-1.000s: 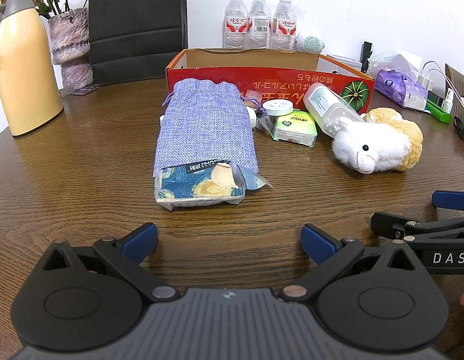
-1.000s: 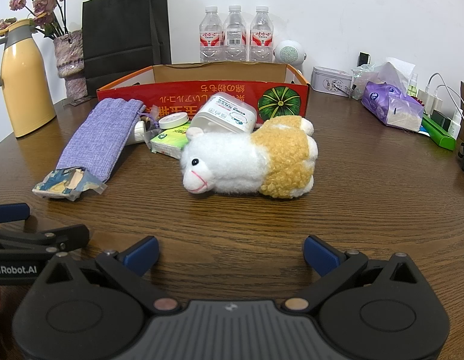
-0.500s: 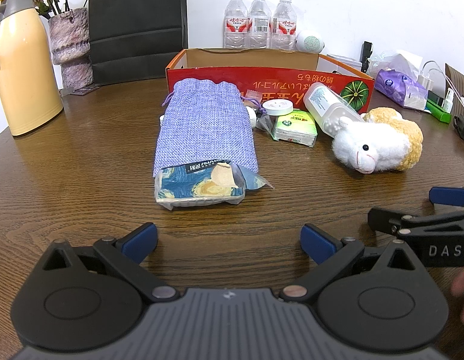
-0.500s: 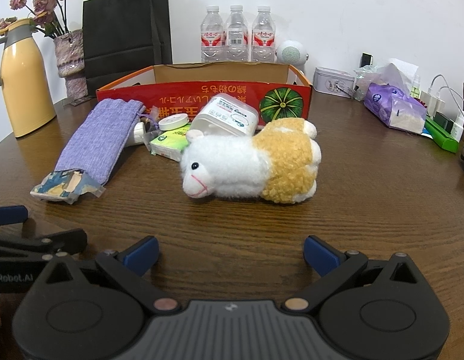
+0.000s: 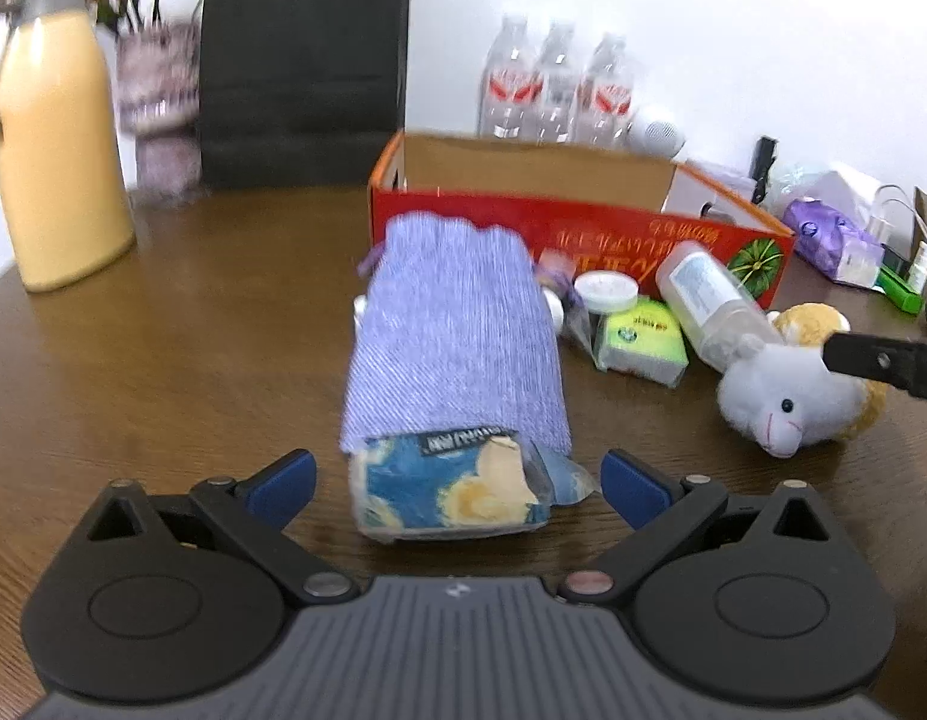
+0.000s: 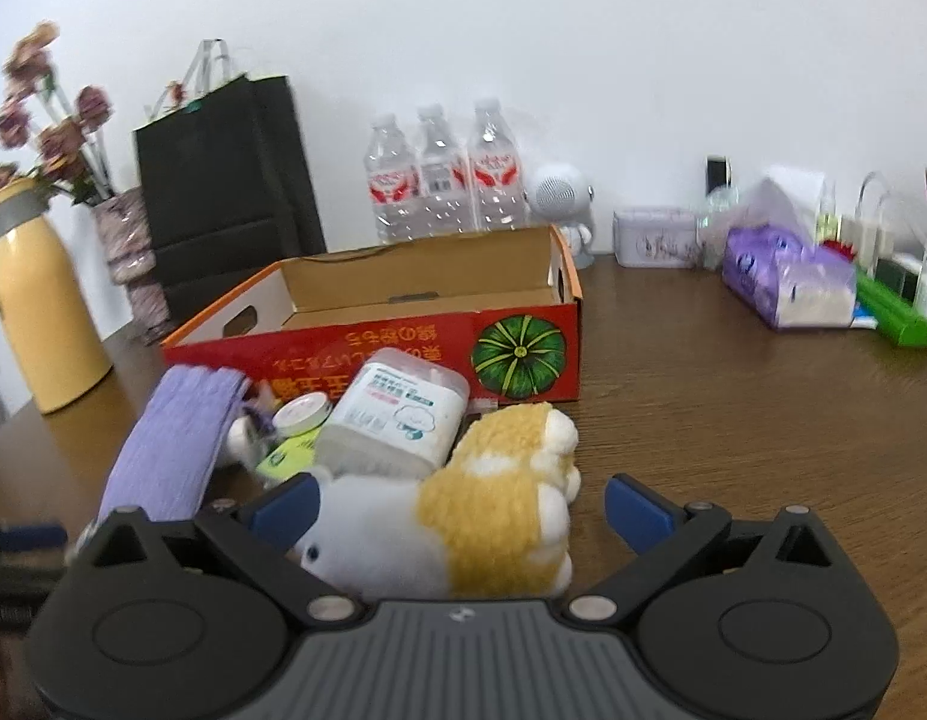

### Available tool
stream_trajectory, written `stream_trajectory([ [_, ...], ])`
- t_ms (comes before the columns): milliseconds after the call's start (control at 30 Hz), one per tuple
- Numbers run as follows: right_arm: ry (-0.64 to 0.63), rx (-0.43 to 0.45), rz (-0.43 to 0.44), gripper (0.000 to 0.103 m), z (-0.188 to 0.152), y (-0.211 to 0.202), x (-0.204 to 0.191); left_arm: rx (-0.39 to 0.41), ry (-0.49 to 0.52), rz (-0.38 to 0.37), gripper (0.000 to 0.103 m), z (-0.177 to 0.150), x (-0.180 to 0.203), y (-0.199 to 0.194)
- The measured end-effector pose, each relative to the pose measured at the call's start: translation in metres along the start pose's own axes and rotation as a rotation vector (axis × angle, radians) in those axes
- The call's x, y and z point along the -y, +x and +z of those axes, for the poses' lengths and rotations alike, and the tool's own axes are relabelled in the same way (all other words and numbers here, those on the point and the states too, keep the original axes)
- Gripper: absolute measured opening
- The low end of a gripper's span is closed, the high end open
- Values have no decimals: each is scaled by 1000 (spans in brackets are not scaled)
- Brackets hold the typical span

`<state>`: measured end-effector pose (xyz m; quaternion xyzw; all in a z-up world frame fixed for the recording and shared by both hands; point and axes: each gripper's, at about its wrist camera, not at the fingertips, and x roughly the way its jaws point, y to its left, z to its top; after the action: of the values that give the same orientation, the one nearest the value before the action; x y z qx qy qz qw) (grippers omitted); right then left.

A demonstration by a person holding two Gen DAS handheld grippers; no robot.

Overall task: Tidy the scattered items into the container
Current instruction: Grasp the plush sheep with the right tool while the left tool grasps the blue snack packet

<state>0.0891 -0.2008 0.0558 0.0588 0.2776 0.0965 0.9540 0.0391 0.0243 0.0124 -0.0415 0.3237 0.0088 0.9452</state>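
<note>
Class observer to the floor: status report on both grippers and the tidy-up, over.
Left gripper open, straddling the tissue pack. Right gripper open around the plush sheep, not gripping. Red box open behind; cotton swab tub lies between.

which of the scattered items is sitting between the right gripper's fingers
The plush sheep, white with a yellow woolly back, lies between the open right hand-held gripper; the cotton swab tub and purple pouch lie beyond it.

A home: a brown wooden table (image 6: 733, 396) by a white wall holds a yellow jug (image 6: 37, 306), dried flowers (image 6: 49, 126) and water bottles (image 6: 445, 174).
</note>
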Motion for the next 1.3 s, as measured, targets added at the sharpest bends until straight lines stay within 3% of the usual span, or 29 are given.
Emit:
stream_trajectory([
  [67, 5, -33, 13, 102, 0, 11, 0, 10, 8, 19, 97, -2, 2, 1],
  [133, -23, -58, 13, 102, -7, 18, -2, 7, 24, 93, 67, -5, 5, 1],
  [267, -89, -12, 8, 99, -18, 17, -13, 23, -6, 111, 59, -10, 3, -9],
  [300, -103, -8, 10, 93, -17, 16, -15, 30, -23, 111, 50, -11, 2, -13],
  [333, -108, -4, 6, 89, -16, 13, -16, 35, -39, 109, 30, -12, 0, -17],
  [400, -92, 3, -11, 67, -14, 2, -16, 43, -78, 81, 27, -13, -5, -28],
  [433, -82, 14, -19, 55, -14, -6, -16, 49, -93, 66, 18, -15, -7, -33],
  [500, -66, 18, -29, 45, -14, -18, -15, 56, -103, 47, 1, -21, -9, -43],
  [667, -46, 2, -26, 34, -30, -52, -20, 60, -123, 11, 1, -36, -10, -68],
  [767, -60, 59, -14, 25, -38, -80, -26, 93, -108, -2, 1, -45, -6, -86],
  [900, -83, 124, -10, 0, -35, -107, -30, 136, -34, 12, 3, -49, 4, -98],
  [933, -90, 124, -14, 0, -35, -109, -31, 144, -1, 29, 16, -49, 6, -96],
  [967, -104, 117, -16, 0, -36, -108, -31, 152, 25, 43, 36, -49, 7, -94],
  [1000, -122, 106, -24, 1, -37, -106, -32, 162, 45, 54, 96, -48, 7, -90],
  [1033, -136, 99, -34, 4, -41, -104, -33, 186, 57, 64, 101, -48, 6, -85],
  [1067, -143, 93, -37, 10, -44, -103, -34, 197, 67, 75, 103, -48, 5, -78],
  [1100, -146, 86, -36, 24, -47, -102, -33, 182, 77, 90, 103, -46, 3, -70],
  [1133, -145, 83, -20, 52, -50, -103, -32, 155, 80, 102, 103, -43, 2, -61],
  [1167, -143, 82, -5, 67, -53, -104, -31, 116, 79, 101, 103, -39, 0, -50],
  [1200, -143, 81, 7, 91, -55, -104, -29, 70, 71, 89, 103, -35, -2, -38],
  [1267, -143, 82, 3, 96, -58, -102, -28, -14, 35, 49, 103, -31, -8, -19],
  [1300, -143, 69, -10, 96, -59, -97, -26, -20, 25, 44, 103, -28, -8, -14],
])
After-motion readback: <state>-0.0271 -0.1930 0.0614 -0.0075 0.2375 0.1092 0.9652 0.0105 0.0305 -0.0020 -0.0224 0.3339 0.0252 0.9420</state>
